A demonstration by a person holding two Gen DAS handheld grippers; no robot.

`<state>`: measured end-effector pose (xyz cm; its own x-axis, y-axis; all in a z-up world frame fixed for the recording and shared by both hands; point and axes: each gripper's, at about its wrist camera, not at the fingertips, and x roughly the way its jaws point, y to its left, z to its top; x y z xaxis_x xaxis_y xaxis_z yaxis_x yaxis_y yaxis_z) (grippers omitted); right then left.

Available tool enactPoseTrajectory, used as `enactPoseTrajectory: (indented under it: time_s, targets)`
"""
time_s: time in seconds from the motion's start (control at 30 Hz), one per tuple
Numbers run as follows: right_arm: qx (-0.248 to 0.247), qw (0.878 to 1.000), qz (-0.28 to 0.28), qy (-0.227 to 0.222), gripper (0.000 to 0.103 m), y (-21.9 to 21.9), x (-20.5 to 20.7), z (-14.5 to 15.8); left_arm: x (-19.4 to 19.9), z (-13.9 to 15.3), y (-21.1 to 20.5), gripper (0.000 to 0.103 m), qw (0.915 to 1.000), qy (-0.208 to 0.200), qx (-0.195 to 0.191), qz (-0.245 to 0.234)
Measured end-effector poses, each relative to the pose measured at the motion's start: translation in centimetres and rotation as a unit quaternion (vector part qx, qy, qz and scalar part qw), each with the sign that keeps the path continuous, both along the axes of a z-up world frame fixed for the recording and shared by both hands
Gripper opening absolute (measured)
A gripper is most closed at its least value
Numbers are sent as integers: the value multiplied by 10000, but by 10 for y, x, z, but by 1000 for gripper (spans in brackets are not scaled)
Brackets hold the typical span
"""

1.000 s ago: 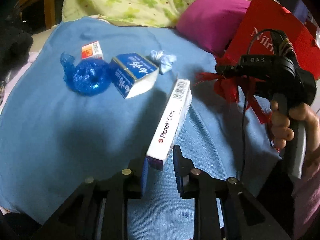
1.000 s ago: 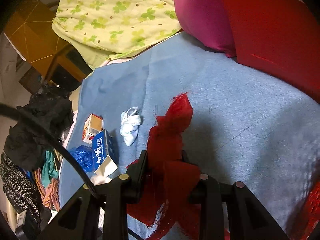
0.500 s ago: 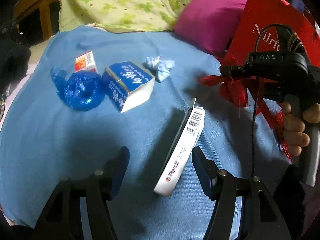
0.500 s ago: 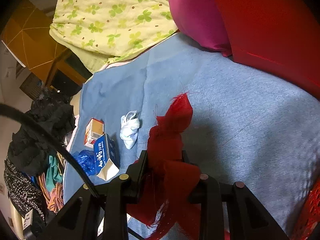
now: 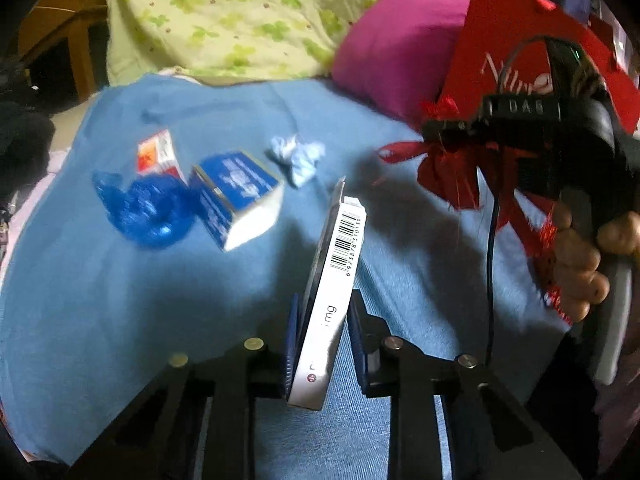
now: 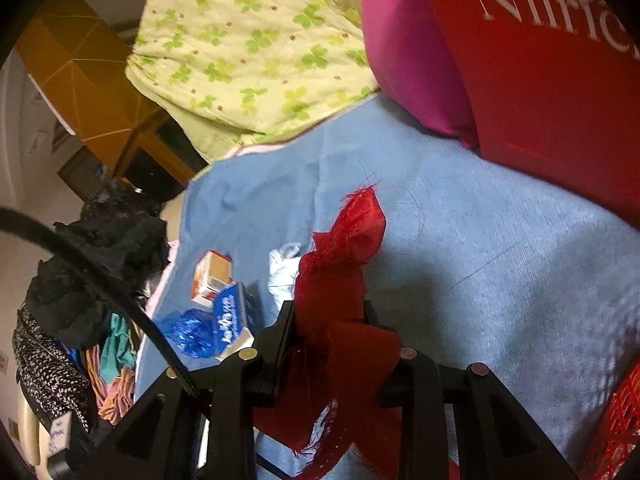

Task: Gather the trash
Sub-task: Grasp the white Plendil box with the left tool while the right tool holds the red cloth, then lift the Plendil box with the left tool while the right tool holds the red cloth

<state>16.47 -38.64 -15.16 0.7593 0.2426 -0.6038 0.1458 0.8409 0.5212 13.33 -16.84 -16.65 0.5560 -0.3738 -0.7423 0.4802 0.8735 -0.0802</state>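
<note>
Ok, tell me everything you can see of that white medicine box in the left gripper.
The white medicine box is long, slim cardboard, printed with a barcode near its far end and "mg" lower down. The far flap stands open. It stands on edge, tilted up and away, its near end clamped between the blue-padded fingers of the left gripper, clear of the blue blanket. Nothing else touches it.

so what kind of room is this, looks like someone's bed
Most likely a bedroom, the trash lying on a bed: a blue sheet covers the surface, with a clover-print quilt and a magenta pillow bunched at its far end.
</note>
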Motion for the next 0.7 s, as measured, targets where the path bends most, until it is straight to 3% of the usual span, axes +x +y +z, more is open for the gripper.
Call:
enactPoseTrajectory:
  time_s: [0.3,0.47,0.7]
  targets:
    - [-470,9947,-12,-914,33,21,-36,32,-17,65,20,26,9935,-982,159,554]
    - [-564,9923,-5,-1106,33,37,-58,36,-30,93,39,26,9849,-1476,215,876]
    - [-476,9908,112,-1263,33,60,-95,35,-41,112,60,26,9786,-1732,217,1095]
